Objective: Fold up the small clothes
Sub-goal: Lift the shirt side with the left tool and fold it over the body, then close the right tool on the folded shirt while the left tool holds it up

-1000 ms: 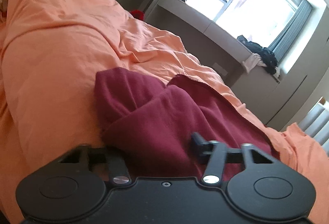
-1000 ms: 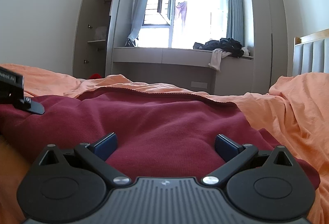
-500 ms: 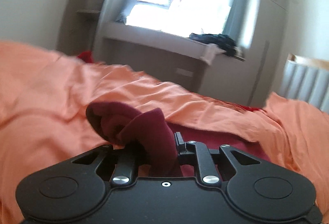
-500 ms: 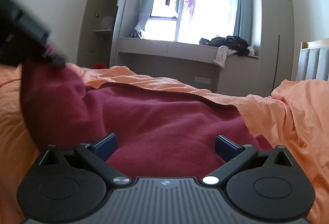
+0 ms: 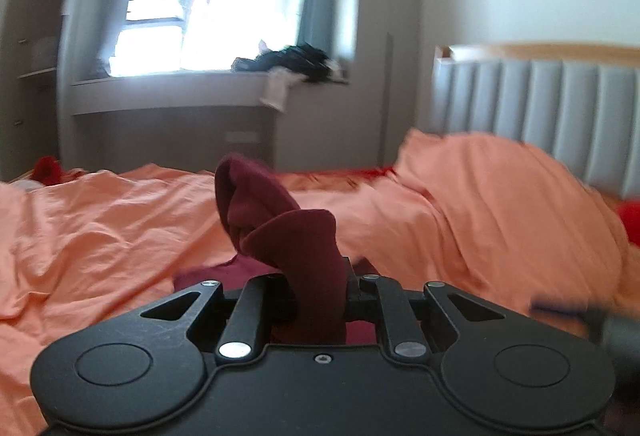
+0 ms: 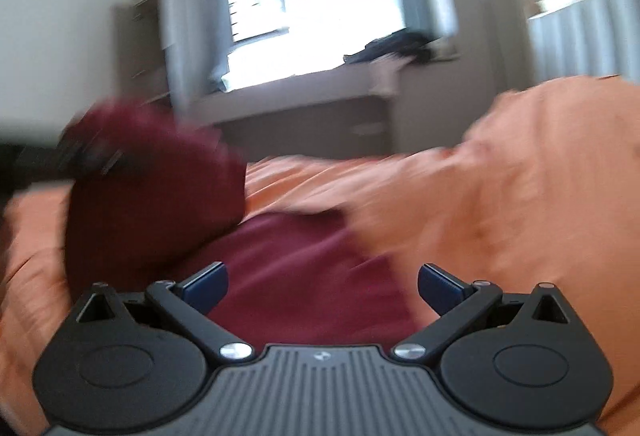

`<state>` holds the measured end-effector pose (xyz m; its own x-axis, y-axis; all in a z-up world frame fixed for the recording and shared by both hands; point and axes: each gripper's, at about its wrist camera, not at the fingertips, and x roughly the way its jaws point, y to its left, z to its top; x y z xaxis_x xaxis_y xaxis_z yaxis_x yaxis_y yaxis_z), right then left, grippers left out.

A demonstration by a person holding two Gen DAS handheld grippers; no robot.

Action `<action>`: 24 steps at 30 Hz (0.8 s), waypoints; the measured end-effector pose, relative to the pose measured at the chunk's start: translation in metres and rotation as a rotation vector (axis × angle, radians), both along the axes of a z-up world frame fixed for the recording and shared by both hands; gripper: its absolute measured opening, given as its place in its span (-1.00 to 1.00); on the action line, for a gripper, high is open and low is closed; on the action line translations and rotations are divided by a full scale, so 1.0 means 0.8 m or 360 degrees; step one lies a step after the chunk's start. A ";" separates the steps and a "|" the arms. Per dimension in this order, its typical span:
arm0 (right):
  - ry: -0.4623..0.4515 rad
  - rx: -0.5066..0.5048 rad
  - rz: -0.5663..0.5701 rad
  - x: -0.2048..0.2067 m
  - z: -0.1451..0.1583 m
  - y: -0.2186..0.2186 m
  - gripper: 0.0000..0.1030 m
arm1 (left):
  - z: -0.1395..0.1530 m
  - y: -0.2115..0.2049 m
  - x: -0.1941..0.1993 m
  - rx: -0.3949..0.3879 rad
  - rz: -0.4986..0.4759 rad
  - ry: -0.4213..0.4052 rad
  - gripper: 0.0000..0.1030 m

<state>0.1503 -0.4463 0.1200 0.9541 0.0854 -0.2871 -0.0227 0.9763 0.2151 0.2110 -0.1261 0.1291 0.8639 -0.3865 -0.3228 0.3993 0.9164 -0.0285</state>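
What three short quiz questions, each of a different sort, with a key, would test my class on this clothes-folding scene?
1. True or false: the left gripper is shut on the dark red garment.
2. What lies under the garment? A) orange sheet B) bare floor C) wooden desk
3. Fill in: the right gripper has its jaws ____.

Key: 1 true; 2 A; 3 open, with nothing gripped.

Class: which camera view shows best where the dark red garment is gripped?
The left wrist view: the dark red garment rises pinched between the left gripper fingers. The right wrist view shows it blurred, lifted at left.
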 end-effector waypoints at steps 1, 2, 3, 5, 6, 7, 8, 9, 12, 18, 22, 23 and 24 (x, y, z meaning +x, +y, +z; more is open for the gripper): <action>-0.0011 0.0056 -0.0051 0.005 0.005 -0.020 1.00 | -0.006 -0.005 -0.002 0.0033 -0.0037 0.0014 -0.71; -0.0029 0.0119 -0.0086 0.007 0.009 -0.037 1.00 | -0.014 -0.016 -0.005 0.0089 -0.0076 0.0027 -0.70; -0.0053 0.0188 -0.0094 0.010 0.013 -0.054 1.00 | -0.023 -0.029 -0.010 0.0164 -0.0108 0.0028 -0.70; -0.0063 0.0267 -0.0059 0.017 0.015 -0.082 1.00 | -0.042 -0.053 -0.020 0.0332 -0.0136 -0.0007 -0.70; -0.0040 0.0277 -0.0058 0.022 0.013 -0.090 1.00 | -0.050 -0.057 -0.029 0.0398 -0.0142 -0.0027 -0.69; -0.0007 0.0291 -0.0067 0.027 0.010 -0.097 1.00 | -0.060 -0.064 -0.035 0.0467 -0.0146 -0.0048 -0.69; 0.0025 0.0310 -0.0058 0.032 0.006 -0.101 1.00 | -0.067 -0.068 -0.038 0.0499 -0.0148 -0.0054 -0.68; 0.0064 0.0340 -0.0017 0.038 0.001 -0.102 1.00 | -0.072 -0.070 -0.038 0.0511 -0.0148 -0.0050 -0.67; 0.0141 0.0502 0.0182 0.060 -0.011 -0.107 1.00 | -0.082 -0.068 -0.039 0.0483 -0.0145 -0.0022 -0.60; 0.0314 0.0680 0.0559 0.109 -0.026 -0.092 1.00 | -0.092 -0.073 -0.055 0.0503 -0.0169 -0.0055 -0.41; 0.0334 0.0827 0.0657 0.127 -0.033 -0.086 1.00 | -0.097 -0.075 -0.076 0.0557 -0.0190 -0.0140 -0.35; 0.0331 0.0884 0.0685 0.131 -0.034 -0.086 1.00 | -0.100 -0.076 -0.082 0.0583 -0.0188 -0.0170 -0.35; 0.0326 0.0929 0.0717 0.135 -0.035 -0.084 1.00 | -0.103 -0.077 -0.087 0.0601 -0.0186 -0.0193 -0.35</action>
